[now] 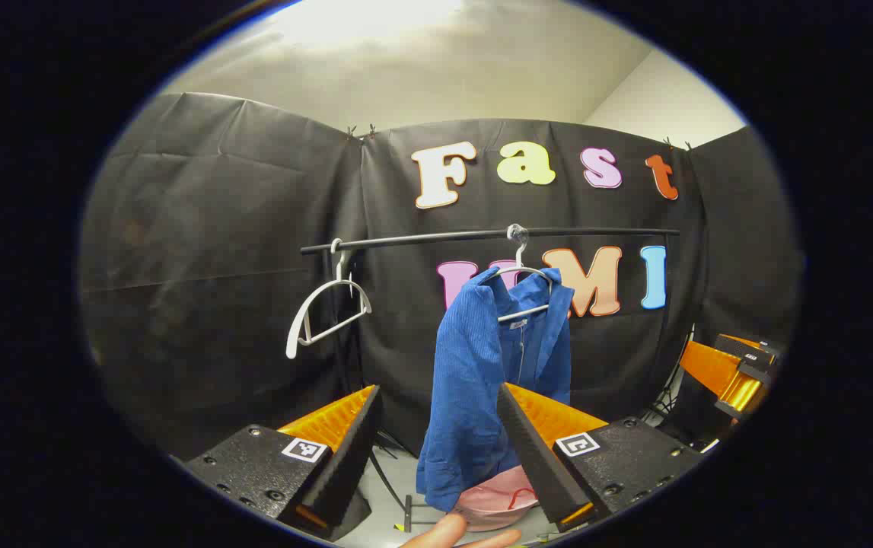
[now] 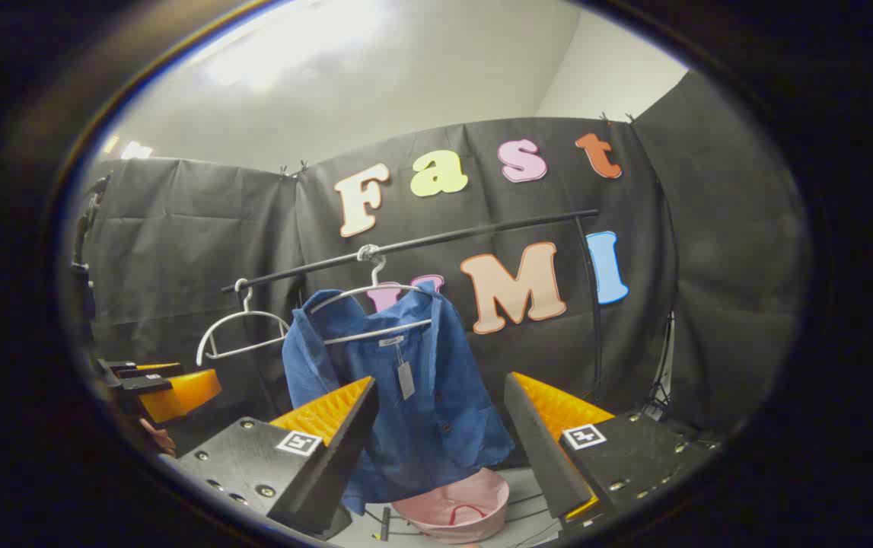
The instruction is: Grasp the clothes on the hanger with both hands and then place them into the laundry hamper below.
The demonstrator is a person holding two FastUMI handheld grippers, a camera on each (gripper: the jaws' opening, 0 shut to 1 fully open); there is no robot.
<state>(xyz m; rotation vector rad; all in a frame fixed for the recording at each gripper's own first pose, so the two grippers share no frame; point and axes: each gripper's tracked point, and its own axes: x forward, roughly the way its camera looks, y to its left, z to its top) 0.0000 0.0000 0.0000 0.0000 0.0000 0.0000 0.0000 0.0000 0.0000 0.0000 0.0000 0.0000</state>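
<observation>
**A:** Log your tool state first. Your left gripper [image 1: 436, 426] has its fingers spread wide with nothing between them; your right gripper [image 2: 440, 415] is likewise spread and empty. Neither touches fabric.

**B:** And the garment?

**A:** The blue shirt [image 1: 482, 365] hangs on a white hanger [image 1: 524, 293] from the black rail [image 1: 436, 237], skewed, with much of the cloth bunched toward one shoulder. In the right gripper view the shirt [image 2: 406, 396] shows its collar and a tag. The pink laundry hamper [image 2: 455, 506] sits on the floor under it, partly covered by the hem. A second, empty hanger [image 1: 326, 312] hangs farther along the rail, apart from the shirt.

**B:** What do you flag as risk?

**A:** My judgement: you're off the cloth, so closing now pinches air. Since the shirt sits lopsided, tugging one side alone could slide it off unevenly and drop it beside the hamper. If you catch the hanger wire with the cloth, the hanger may come along or swing. Pulling sideways could also knock the empty hanger.
</observation>
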